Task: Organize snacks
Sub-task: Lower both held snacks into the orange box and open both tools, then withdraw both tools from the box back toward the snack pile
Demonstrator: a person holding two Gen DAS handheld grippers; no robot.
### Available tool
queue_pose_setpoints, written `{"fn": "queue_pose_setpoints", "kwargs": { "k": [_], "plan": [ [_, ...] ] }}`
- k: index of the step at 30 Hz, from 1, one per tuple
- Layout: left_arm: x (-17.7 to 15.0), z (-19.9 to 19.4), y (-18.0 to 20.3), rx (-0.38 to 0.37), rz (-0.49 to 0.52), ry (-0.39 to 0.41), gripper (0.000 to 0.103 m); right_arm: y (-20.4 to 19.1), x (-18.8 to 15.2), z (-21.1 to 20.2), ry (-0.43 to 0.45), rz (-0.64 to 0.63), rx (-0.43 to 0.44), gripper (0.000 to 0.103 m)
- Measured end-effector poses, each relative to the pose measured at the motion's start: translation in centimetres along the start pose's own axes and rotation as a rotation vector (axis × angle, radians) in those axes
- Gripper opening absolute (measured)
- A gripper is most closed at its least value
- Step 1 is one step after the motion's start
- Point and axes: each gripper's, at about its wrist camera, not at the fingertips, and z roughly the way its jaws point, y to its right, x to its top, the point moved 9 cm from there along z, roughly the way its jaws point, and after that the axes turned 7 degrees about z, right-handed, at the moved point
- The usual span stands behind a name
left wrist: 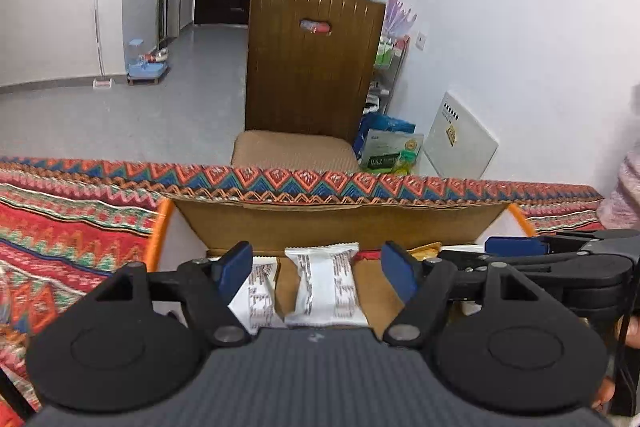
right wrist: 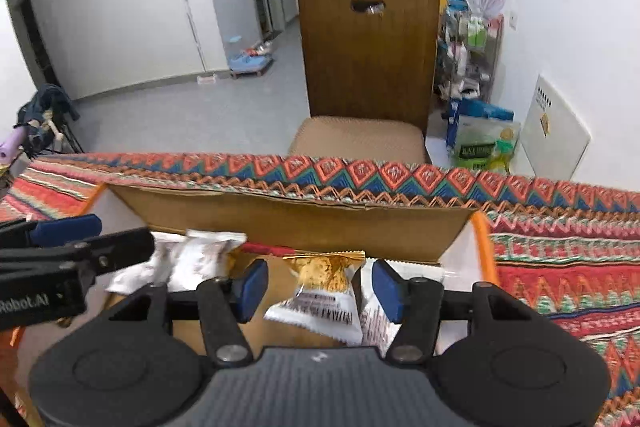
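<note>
The cardboard box [left wrist: 332,225] is brown inside, with white side walls edged in orange. In it lie white snack packets [left wrist: 324,287] with dark print; one packet [right wrist: 326,287] is gold-topped. Around the box, the desk [right wrist: 560,259] cloth is zigzag-patterned in red, orange, blue and green. A red sliver [right wrist: 266,249] behind the packets is perhaps another wrapper. Both tools carry blue pads [left wrist: 236,269] on black fingers.

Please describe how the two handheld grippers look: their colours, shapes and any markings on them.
Both the left gripper and the right gripper share one design: black linkage arms with silver pivot bolts, round black discs on each side, a ribbed grey body and blue finger pads. White lettering "Robot.AI" shows on the left gripper's side. No cables are visible.
</note>
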Motion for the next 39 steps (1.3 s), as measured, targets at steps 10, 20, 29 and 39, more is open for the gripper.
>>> {"fn": "queue_pose_setpoints", "kwargs": {
  "k": [10, 20, 29, 39],
  "plan": [
    [-2.0, -16.1, 3.6, -0.037, 0.078, 0.141, 0.093, 0.0, -4.4, -15.8, 0.146, -0.08, 0.072, 0.076],
    [-12.9, -30.7, 7.1, 0.024, 0.11, 0.291, 0.102, -0.2, -17.1, -29.8, 0.258, -0.151, 0.11, 0.089],
    [-24.6, -38.2, 8.3, 0.091, 0.071, 0.322, 0.103, -0.2, -28.6, -36.8, 0.374, -0.148, 0.044, 0.097],
    [-35.1, -39.1, 10.2, 0.064, 0.045, 0.174, 0.103, -0.3, -40.9, -36.8, 0.301, -0.115, -0.017, 0.098]
  ]
}}
